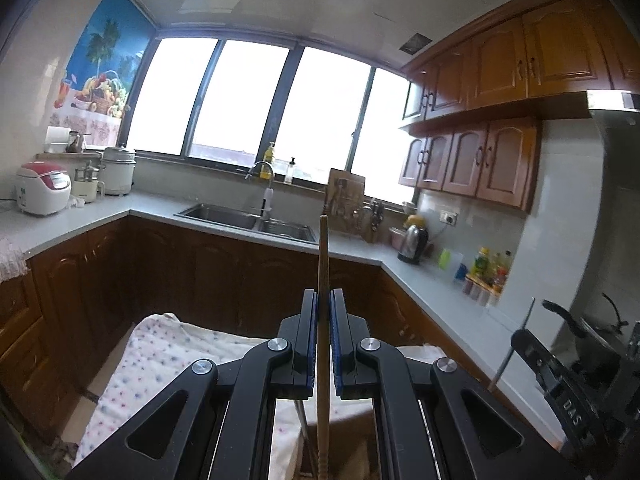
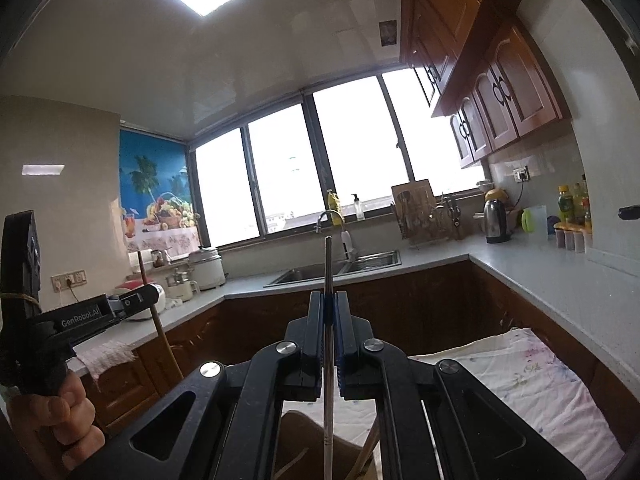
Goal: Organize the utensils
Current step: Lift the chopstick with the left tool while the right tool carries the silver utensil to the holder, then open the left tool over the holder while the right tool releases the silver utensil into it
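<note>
My left gripper (image 1: 323, 300) is shut on a wooden chopstick (image 1: 323, 264) that stands upright between its blue pads, tip up. It also shows at the left of the right wrist view (image 2: 146, 280). My right gripper (image 2: 329, 300) is shut on a thin metal chopstick (image 2: 328, 264), also upright; that chopstick shows at the right of the left wrist view (image 1: 514, 348). Both grippers are held in the air above a table with a floral cloth (image 1: 160, 360). A brown container (image 2: 304, 436) with utensil ends in it lies below the right gripper.
A grey L-shaped counter (image 1: 420, 276) runs around the kitchen with a steel sink (image 1: 248, 218), a rice cooker (image 1: 42, 194), a kettle (image 1: 414, 244), bottles and a utensil rack. Wooden cabinets stand below and above. A pot (image 1: 600, 332) sits at the right.
</note>
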Motion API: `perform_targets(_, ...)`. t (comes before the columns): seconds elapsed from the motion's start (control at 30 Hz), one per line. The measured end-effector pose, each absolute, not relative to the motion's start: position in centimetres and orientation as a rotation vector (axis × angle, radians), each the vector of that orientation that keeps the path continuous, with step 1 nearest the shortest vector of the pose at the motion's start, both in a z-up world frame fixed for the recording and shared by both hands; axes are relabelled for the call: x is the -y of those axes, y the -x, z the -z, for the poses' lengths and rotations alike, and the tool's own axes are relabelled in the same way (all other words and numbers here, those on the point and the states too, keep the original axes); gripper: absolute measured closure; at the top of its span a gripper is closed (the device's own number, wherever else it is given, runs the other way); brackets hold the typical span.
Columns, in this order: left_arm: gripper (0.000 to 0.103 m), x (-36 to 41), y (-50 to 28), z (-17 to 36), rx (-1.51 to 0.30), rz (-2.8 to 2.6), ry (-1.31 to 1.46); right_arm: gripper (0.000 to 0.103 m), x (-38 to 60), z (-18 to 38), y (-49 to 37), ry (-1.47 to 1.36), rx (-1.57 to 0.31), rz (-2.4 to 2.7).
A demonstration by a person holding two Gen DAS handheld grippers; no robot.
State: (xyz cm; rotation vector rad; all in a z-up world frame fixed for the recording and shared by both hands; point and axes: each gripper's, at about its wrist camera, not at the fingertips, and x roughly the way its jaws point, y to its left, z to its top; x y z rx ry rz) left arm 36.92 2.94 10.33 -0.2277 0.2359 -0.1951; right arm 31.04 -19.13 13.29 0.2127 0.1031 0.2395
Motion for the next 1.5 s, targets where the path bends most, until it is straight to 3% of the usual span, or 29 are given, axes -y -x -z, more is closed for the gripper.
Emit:
perform_targets(0.57, 0.099, -0.4, -41.1, 0.0, -0.3, 0.182, 0.277, 0.098, 18.0, -6.8, -31.6, -0.19, -0.206, -0.213)
perform_targets(1.3, 0.097, -2.3, -39.1, -1.9, -0.408, 0.2, 0.204, 0.098, 19.3, -5.8, -31.3, -0.205, -0.334, -0.23)
perform_targets(1.5, 0.094, -2.5, -39.1, -2.2, -0.421, 0.198, 0.21, 0.092, 19.6, -5.9, -31.3, -0.232, -0.341, -0.231)
